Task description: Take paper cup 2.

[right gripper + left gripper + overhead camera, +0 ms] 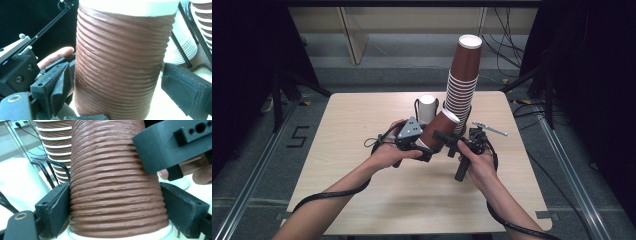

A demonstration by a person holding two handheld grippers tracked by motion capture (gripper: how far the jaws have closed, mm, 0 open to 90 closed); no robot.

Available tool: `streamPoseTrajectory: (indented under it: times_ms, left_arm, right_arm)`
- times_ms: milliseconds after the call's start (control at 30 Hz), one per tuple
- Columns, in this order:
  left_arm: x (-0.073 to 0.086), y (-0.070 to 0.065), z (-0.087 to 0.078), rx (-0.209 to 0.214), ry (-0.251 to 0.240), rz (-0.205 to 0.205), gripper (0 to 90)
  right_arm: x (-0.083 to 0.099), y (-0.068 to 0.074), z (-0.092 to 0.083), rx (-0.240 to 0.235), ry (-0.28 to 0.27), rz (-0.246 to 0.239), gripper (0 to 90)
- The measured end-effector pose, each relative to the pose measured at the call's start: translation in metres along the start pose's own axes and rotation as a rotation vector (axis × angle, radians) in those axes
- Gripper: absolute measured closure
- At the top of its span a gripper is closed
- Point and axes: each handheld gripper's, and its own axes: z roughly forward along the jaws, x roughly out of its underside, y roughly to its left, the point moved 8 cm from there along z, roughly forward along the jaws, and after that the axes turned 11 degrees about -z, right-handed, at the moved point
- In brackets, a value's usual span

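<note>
Currently a single brown ribbed paper cup [439, 131] is held tilted above the middle of the table [362, 200], just in front of the tall leaning stack of brown cups [461, 85] in its black wire holder [418, 106].

Grip state:
- Left gripper [424, 150]: in the left gripper view both jaws press against the ribbed wall of the cup [112, 190] near its white rim, so this claw pinches the cup.
- Right gripper [451, 142]: in the right gripper view the left jaw lies against the cup wall [117, 65], while the right jaw stands apart from it with table showing in the gap. This claw reads as spread around the cup, not clamped.

Progress, as a judgement: one cup is apart from the stack and under control of the left claw. The right claw is placed around the same cup but does not grip it yet. Whether the cup is meant to go onto the stack, be set down, or be split from a nested cup cannot be told.

Limits of view:
- A white cup [427, 107] stands behind the hands; its base is covered.
- The foot of the stack is blocked by the grippers.
- Whether the held item is one cup or several nested cannot be made out.
- A small metal part [492, 130] lies on the table to the right; its kind is unclear.
</note>
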Motion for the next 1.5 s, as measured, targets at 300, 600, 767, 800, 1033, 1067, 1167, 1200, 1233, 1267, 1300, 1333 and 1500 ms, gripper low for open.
streamPoseTrajectory:
  times_ms: [300,600,767,800,1033,1067,1167,1200,1233,1267,1300,1333,1500]
  left_arm:
    - [0.001,0.005,-0.004,-0.007,0.010,0.003,13.4]
    - [0.006,0.012,-0.013,-0.023,0.031,-0.009,13.4]
    - [0.007,0.016,-0.017,-0.029,0.033,-0.014,13.4]
    - [0.008,0.017,-0.018,-0.029,0.035,-0.011,13.4]
    - [0.010,0.020,-0.025,-0.030,0.043,-0.006,13.4]
    - [0.010,0.021,-0.026,-0.031,0.043,-0.004,13.4]
    - [0.011,0.022,-0.031,-0.028,0.051,0.003,13.4]
    - [0.012,0.022,-0.033,-0.025,0.054,0.003,13.4]
    - [0.012,0.023,-0.035,-0.025,0.056,0.008,13.4]
    - [0.012,0.023,-0.037,-0.024,0.056,0.009,13.4]
    - [0.012,0.023,-0.038,-0.022,0.058,0.011,13.4]
    - [0.012,0.023,-0.041,-0.020,0.062,0.016,13.4]
    - [0.014,0.025,-0.050,-0.010,0.075,0.028,13.4]
  right_arm:
    - [0.002,0.000,-0.006,0.005,0.026,-0.021,12.5]
    - [0.004,-0.004,-0.009,0.029,0.052,-0.074,14.6]
    - [0.006,-0.004,-0.009,0.035,0.069,-0.098,14.9]
    - [0.006,-0.004,-0.008,0.032,0.072,-0.100,15.0]
    - [0.008,-0.003,-0.008,0.036,0.096,-0.134,15.4]
    - [0.008,-0.002,-0.007,0.032,0.097,-0.156,15.4]
    - [0.009,0.001,-0.007,0.033,0.116,-0.156,15.8]
    - [0.008,-0.003,-0.006,0.044,0.117,-0.204,15.8]
    - [0.008,-0.002,-0.006,0.037,0.121,-0.209,16.1]
    - [0.009,-0.001,-0.006,0.036,0.131,-0.218,16.2]
    - [0.010,0.002,-0.006,0.034,0.146,-0.203,16.2]
    - [0.010,0.001,-0.005,0.034,0.150,-0.247,16.2]
    - [0.012,0.003,-0.001,0.033,0.200,-0.325,16.2]
